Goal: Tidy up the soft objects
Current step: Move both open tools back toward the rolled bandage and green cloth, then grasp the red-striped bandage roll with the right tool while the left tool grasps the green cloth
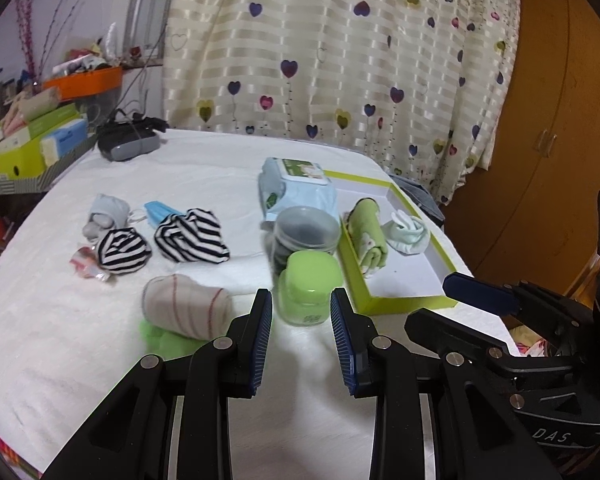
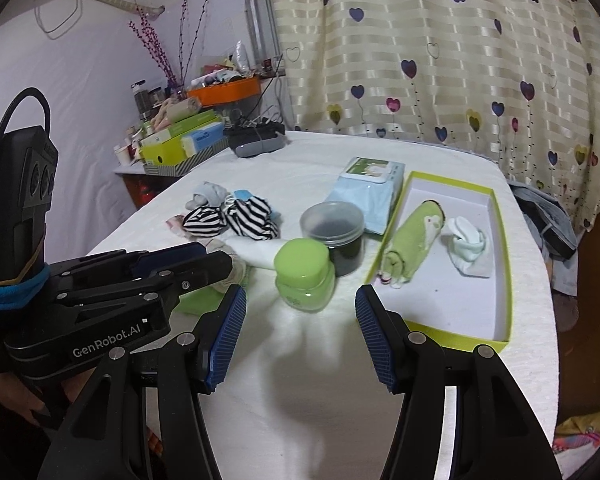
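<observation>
While both claws, left (image 1: 302, 312) and right (image 2: 300, 308), gape empty, two black-and-white striped cloth bundles (image 1: 122, 254) lie far left; the green plush (image 1: 160, 338) hides under a rolled red-striped beige sock (image 1: 188, 306).

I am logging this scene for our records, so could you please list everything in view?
tray: 1, lime-edged, white inside, table's right
green rolled cloth: 1, in tray
pale rolled sock: 1, in tray
wipes pack: 1, light blue, behind jars
dark jar: 1, clear lid, centre
green jar: 1, front centre
striped bundles: 2, black-white, left
grey sock ball: 1, far left
face mask: 1, blue, behind stripes
red-lined roll: 1, beige, on green cloth
left gripper: open, empty
right gripper: open, empty
</observation>
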The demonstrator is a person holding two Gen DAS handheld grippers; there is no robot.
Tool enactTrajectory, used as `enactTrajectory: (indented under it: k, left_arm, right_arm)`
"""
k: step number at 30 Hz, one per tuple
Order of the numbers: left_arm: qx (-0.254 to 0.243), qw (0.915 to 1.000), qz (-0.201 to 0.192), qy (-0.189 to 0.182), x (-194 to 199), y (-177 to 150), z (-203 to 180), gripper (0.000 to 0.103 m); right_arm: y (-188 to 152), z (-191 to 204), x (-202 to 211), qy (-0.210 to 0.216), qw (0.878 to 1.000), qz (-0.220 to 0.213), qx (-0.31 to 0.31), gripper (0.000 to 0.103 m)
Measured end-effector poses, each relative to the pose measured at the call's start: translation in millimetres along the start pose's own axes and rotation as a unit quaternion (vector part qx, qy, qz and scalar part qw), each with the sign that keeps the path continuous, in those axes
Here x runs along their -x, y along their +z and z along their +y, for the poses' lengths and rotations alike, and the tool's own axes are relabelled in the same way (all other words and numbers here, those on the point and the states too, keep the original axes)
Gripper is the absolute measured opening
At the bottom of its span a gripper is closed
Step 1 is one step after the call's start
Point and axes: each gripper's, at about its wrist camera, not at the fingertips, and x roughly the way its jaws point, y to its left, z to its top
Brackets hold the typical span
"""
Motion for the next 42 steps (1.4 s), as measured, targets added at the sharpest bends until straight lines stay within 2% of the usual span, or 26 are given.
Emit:
enactTrajectory:
  k: [5, 9, 12, 19, 23, 31, 34, 42]
  left_arm:
    - [0.020, 0.9997, 0.003, 0.012, 2.9, -6.2, 20.8, 0.029]
    - [0.032, 0.9992, 0.001, 0.024, 5.8, -10.5, 37.2, 0.035]
    - [0.038, 0.9986, 0.001, 0.037, 7.9, -14.3, 50.2, 0.036]
    - [0.059, 0.9968, 0.019, 0.051, -1.6, -23.2, 76.5, 0.039]
    - [0.060, 0.9965, 0.032, 0.048, -10.5, -30.4, 83.8, 0.049]
    - [0.062, 0.9952, 0.063, 0.042, -34.6, -41.4, 89.8, 0.049]
    - [0.072, 0.9952, 0.056, 0.038, -31.5, -41.8, 95.9, 0.049]
    - [0.095, 0.9928, 0.042, 0.060, -20.1, -40.1, 121.4, 0.049]
  right_arm:
    - [-2.4, 8.8, -5.4, 0.008, 1.000, 0.008, 0.007, 0.058]
    - [-4.5, 16.8, -14.7, 0.018, 1.000, 0.019, 0.012, 0.058]
    - [-7.1, 23.2, -21.9, 0.027, 0.999, 0.029, 0.019, 0.058]
    - [-11.2, 32.7, -38.4, 0.044, 0.997, 0.049, 0.030, 0.058]
    - [-10.1, 34.6, -43.5, 0.045, 0.997, 0.054, 0.031, 0.058]
    - [-7.4, 39.3, -52.6, 0.048, 0.996, 0.060, 0.038, 0.058]
    - [-2.1, 44.7, -57.9, 0.050, 0.996, 0.058, 0.050, 0.058]
    - [17.7, 72.2, -102.6, 0.075, 0.990, 0.066, 0.104, 0.058]
